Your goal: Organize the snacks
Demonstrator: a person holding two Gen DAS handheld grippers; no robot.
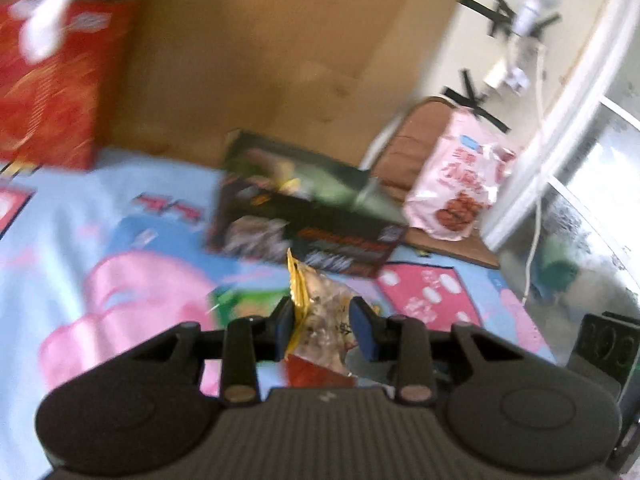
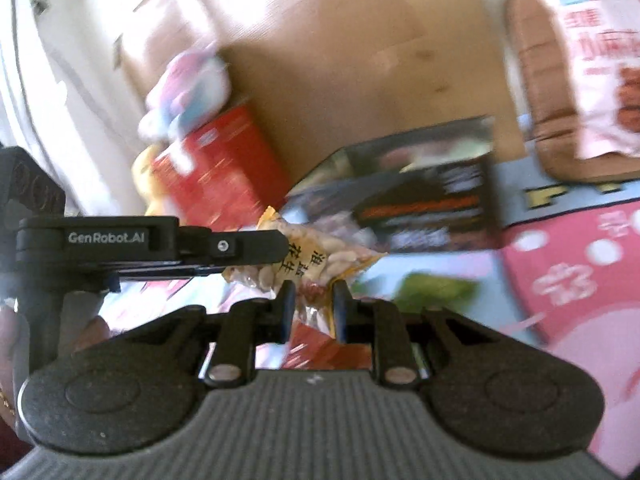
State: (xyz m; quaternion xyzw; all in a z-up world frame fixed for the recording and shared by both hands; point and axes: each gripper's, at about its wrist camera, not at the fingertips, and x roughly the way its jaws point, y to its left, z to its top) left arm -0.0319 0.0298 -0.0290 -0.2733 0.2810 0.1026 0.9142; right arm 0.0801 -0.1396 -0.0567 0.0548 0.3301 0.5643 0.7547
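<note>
both grippers are closed on one peanut packet, held above the cartoon sheet: left gripper and right gripper nearly shut on its crinkled film. if opposite pulls are applied, the film could be torn or slipped.

A home bedroom: cartoon bedsheet, plush toy, cardboard box.

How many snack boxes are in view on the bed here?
2. A red snack box stands at the far left against the cardboard; a dark snack box lies open just beyond the peanut packet. Motion blur could hide others.
</note>
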